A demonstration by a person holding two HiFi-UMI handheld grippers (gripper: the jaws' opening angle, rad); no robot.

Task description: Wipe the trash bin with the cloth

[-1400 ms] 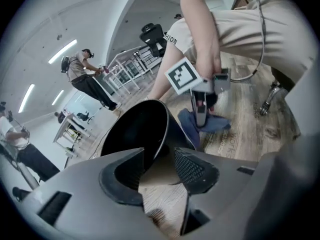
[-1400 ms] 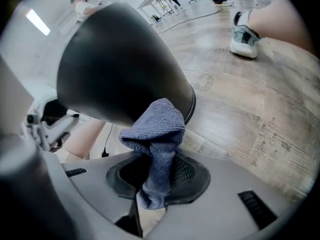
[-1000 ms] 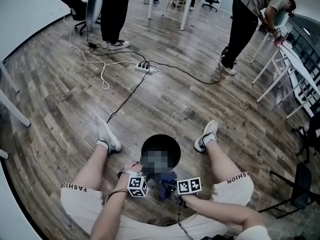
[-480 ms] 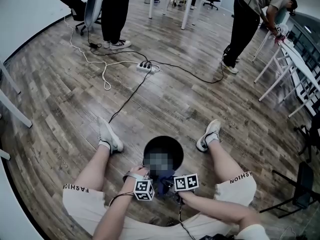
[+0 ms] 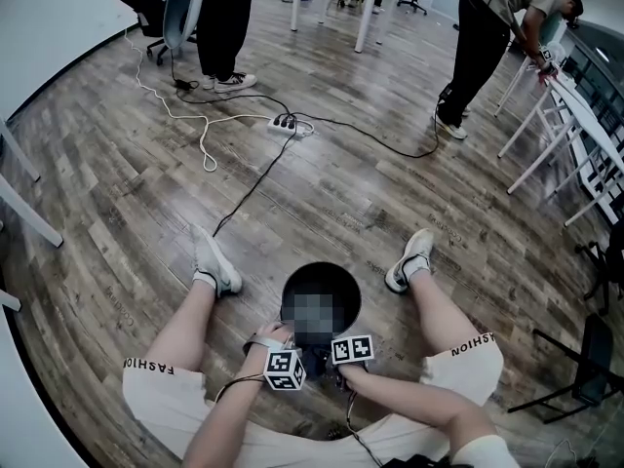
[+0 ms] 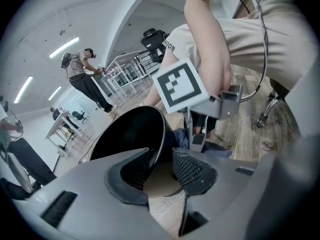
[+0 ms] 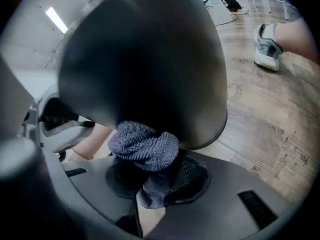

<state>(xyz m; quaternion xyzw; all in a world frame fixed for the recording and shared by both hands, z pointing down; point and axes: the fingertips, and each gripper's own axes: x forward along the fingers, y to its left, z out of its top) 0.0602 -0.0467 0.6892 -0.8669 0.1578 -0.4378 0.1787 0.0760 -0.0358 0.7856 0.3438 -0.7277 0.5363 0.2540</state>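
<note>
A black round trash bin (image 5: 322, 283) stands on the floor between the seated person's legs. My left gripper (image 6: 160, 166) straddles its rim (image 6: 161, 134), one pad inside and one outside. Its jaws have just been closing, and a thin gap still shows beside the wall. My right gripper (image 7: 152, 184) is shut on a bunched blue-grey knit cloth (image 7: 145, 146), which lies against the bin's outer wall (image 7: 150, 69) low down. In the head view both marker cubes sit side by side at the bin's near side, left (image 5: 284, 369) and right (image 5: 352, 349).
The person's shoes (image 5: 213, 266) (image 5: 409, 259) flank the bin. A power strip (image 5: 290, 125) with trailing cables lies on the wood floor farther off. Two people stand at the back (image 5: 222, 18) (image 5: 483, 37) near white tables (image 5: 575, 115). A chair caster (image 6: 265, 116) is close behind.
The right gripper with the cloth has moved in toward the bin and closer to the left gripper. The left gripper has stayed at the rim.
</note>
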